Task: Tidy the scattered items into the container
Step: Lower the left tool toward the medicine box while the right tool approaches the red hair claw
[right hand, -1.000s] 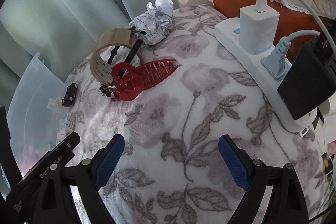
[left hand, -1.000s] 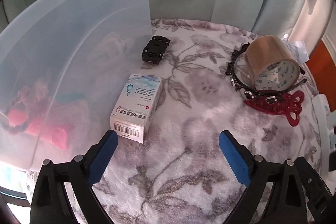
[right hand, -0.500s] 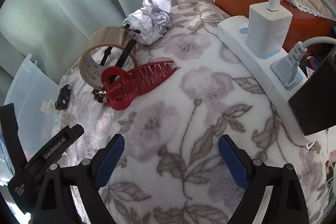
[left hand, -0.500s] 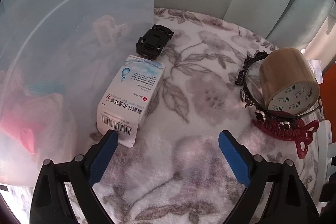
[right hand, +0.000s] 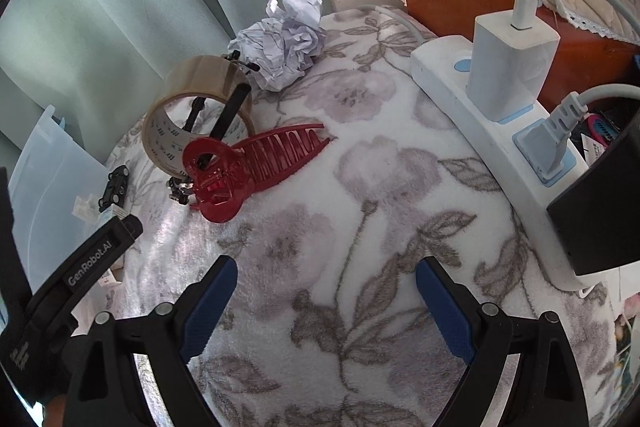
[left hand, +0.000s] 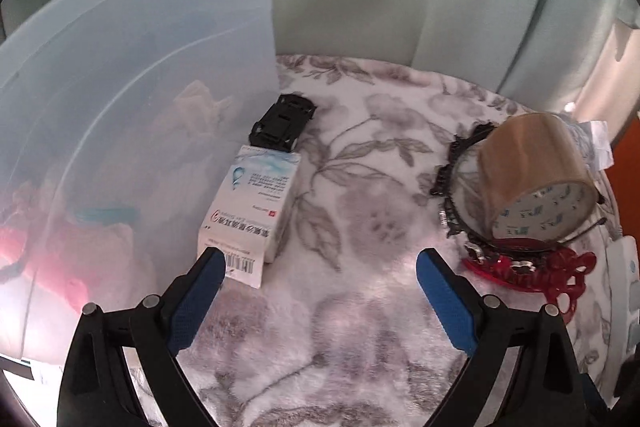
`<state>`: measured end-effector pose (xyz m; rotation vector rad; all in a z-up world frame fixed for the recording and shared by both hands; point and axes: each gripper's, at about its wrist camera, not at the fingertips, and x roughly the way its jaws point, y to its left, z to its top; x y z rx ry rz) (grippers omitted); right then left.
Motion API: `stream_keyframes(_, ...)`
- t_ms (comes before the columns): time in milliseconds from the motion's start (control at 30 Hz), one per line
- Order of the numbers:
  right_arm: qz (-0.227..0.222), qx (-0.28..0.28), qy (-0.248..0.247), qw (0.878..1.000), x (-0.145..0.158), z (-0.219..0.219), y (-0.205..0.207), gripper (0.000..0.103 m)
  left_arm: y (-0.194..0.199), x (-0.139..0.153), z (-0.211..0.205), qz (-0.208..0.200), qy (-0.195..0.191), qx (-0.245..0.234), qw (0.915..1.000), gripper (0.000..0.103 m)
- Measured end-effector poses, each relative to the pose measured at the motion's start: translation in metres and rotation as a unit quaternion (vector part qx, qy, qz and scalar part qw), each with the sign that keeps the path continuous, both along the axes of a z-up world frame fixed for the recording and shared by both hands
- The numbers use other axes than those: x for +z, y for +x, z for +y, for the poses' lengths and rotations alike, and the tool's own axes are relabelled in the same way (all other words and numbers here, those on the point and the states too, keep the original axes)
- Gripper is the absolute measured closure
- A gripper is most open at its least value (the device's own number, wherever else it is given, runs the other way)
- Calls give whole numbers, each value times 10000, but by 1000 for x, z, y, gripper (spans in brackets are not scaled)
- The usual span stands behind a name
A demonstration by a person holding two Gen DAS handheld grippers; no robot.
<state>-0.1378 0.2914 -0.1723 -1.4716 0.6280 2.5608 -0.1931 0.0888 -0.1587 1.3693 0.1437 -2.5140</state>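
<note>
Translucent plastic forms the container (left hand: 132, 75), which stands at the left edge of the floral blanket (left hand: 360, 219); pink and pale items are dimly seen through its wall. The left claw (left hand: 320, 267) is held with its jaws wide apart, nothing between them. Its left pad lies at the near end of the white medicine box (left hand: 252, 211), which rests flat, just beside the container wall. A black toy car (left hand: 284, 123) sits at the box's far end, touching or nearly so. To the right, a roll of brown tape (left hand: 536, 183) stands on edge over a black headband (left hand: 452, 179) and a red hair clip (left hand: 532, 271).

The right claw (right hand: 326, 291) is likewise spread and empty, above bare blanket. The hair clip (right hand: 248, 163) lies ahead of it and to its left, crumpled paper (right hand: 284, 47) behind the tape (right hand: 196, 115), a power strip (right hand: 500, 139) to the right.

Step judged in hand: approach to the medicine box by the left claw. Next move, as judged: claw shifted left to straddle the box's width, then closed; the container wall leaves little room for the left pad.
</note>
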Motion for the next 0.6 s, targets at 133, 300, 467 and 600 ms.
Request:
stream_keyframes(133, 0, -7, 1, 10000, 1, -2, 0, 10, 7, -7, -11, -99, -196, 418, 9989, 6)
stream_keyframes(300, -23, 19, 56, 10000, 0, -4, -3, 10, 0, -19, -12, -221, -690, 797, 9942, 6)
stream_keyframes(467, -51, 49, 97, 9999, 0, -8, -4, 10, -11, -23, -11, -224, -778, 790, 9936, 6)
stream_keyframes(600, -47, -5, 48, 10000, 0, -7, -4, 10, -13, -23, -14, -168, -522, 655, 9963, 7)
